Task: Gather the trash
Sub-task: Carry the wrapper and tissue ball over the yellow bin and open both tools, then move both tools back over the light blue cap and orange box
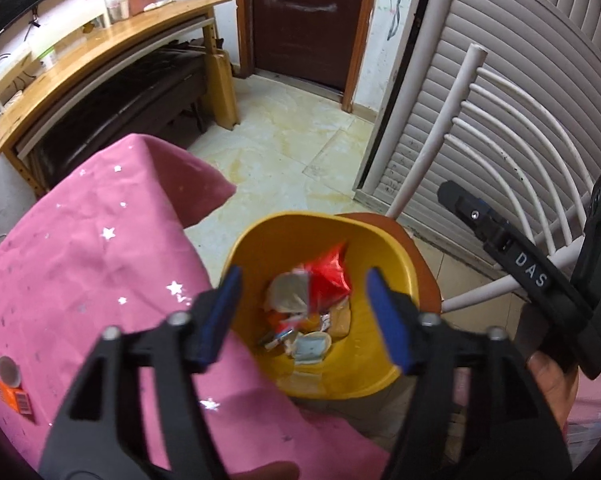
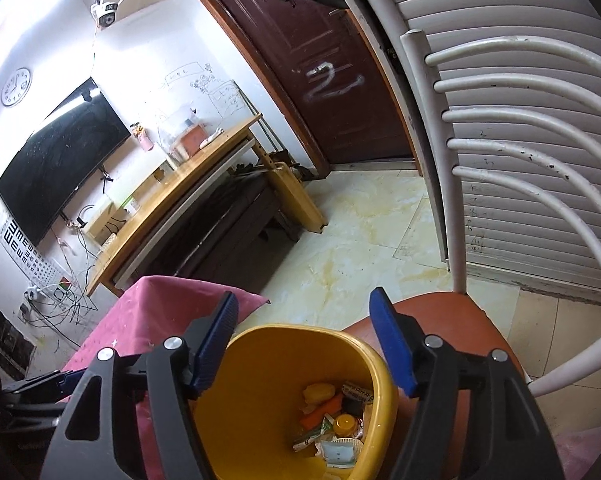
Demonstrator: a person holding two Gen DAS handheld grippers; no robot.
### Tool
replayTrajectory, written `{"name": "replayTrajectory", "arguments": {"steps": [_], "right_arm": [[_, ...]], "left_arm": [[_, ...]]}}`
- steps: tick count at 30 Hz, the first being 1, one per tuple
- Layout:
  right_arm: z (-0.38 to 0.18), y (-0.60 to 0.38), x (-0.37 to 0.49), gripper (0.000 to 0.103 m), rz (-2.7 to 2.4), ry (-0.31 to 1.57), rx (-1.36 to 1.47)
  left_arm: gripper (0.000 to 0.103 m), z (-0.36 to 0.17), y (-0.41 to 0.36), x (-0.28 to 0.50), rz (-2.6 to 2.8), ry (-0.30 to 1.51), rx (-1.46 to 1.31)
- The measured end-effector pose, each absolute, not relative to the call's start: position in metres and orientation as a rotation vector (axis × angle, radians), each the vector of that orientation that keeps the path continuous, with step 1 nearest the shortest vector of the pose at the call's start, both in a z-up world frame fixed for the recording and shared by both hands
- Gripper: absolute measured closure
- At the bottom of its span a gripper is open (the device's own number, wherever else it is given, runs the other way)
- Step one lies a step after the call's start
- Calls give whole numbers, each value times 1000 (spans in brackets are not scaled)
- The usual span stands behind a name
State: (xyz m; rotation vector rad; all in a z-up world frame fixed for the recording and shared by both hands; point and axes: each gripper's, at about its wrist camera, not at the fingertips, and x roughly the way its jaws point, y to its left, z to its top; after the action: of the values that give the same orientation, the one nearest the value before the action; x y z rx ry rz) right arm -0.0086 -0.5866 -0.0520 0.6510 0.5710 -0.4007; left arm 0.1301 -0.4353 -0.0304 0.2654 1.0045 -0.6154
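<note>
Left wrist: open left tool point(image 1: 302, 280) above yellow bin point(image 1: 396, 256).

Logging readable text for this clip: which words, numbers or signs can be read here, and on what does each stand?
"DAS": white letters on the right gripper, seen from the left wrist.
"2": sprayed on the brown door.
Rows of "E" shapes: eye chart on the wall.
Unreadable: clock numerals, barcode on the orange packet, wall scribbles, wrappers in the yellow bin.

Yellow bin point(image 1: 396, 264) upright btwn table & chair; red wrapper point(image 1: 327, 276) atop trash inside.
</note>
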Motion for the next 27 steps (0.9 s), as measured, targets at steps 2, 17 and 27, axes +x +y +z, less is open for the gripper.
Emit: {"name": "replayTrajectory", "arguments": {"steps": [2, 17, 27], "right_arm": [[-53, -586, -8, 40, -394, 572, 652], [-45, -565, 9, 36, -328, 581, 616], [-22, -508, 33, 32, -189, 590, 508]], "left_arm": [[35, -30, -436, 129, -606, 994, 270], [30, -17, -381, 137, -538, 979, 163], [30, -10, -315, 141, -454, 951, 73]]}}
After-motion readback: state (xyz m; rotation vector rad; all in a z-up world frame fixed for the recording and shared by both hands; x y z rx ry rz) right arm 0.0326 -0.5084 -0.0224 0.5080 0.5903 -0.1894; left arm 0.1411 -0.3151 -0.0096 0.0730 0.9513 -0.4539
